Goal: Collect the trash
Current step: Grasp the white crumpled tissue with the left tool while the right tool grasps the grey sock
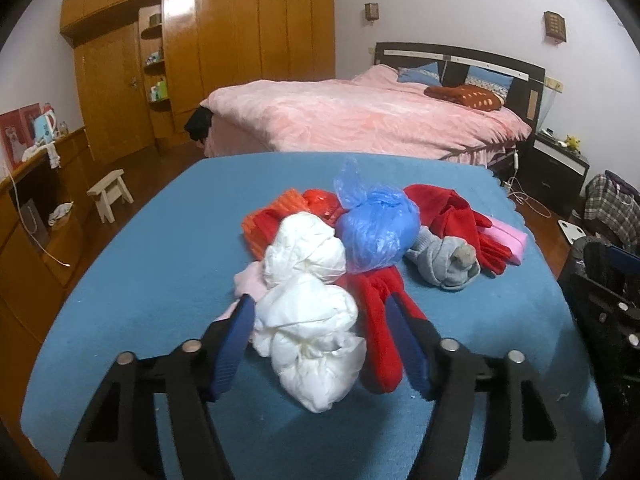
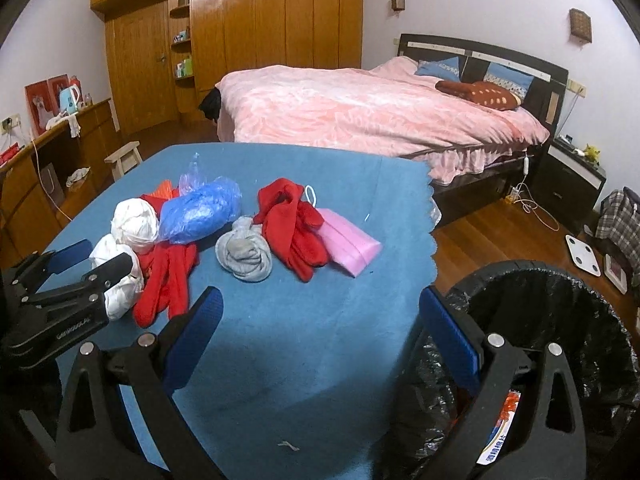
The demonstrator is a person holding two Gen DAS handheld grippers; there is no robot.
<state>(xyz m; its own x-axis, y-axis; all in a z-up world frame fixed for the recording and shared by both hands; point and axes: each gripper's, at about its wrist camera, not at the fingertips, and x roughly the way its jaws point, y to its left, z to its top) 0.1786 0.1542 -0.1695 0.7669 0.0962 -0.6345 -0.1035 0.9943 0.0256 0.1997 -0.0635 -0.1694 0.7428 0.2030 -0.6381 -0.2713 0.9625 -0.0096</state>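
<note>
A pile lies on the blue table (image 1: 140, 264): two knotted white plastic bags, near (image 1: 316, 344) and far (image 1: 304, 252), a blue plastic bag (image 1: 376, 232), red gloves (image 1: 384, 320), a grey sock ball (image 1: 444, 260) and a pink pack (image 1: 508, 236). My left gripper (image 1: 320, 308) is open, its jaws on either side of the near white bag (image 2: 116, 280). My right gripper (image 2: 320, 300) is open and empty over the table's right front, beside a black-lined trash bin (image 2: 552, 320) that holds some packaging.
A pink bed (image 2: 360, 112) stands behind the table. A wooden wardrobe (image 2: 248, 40) and a small stool (image 2: 124, 160) are at the back left. A nightstand (image 2: 572, 180), a scale (image 2: 582, 252) and cables lie on the floor to the right.
</note>
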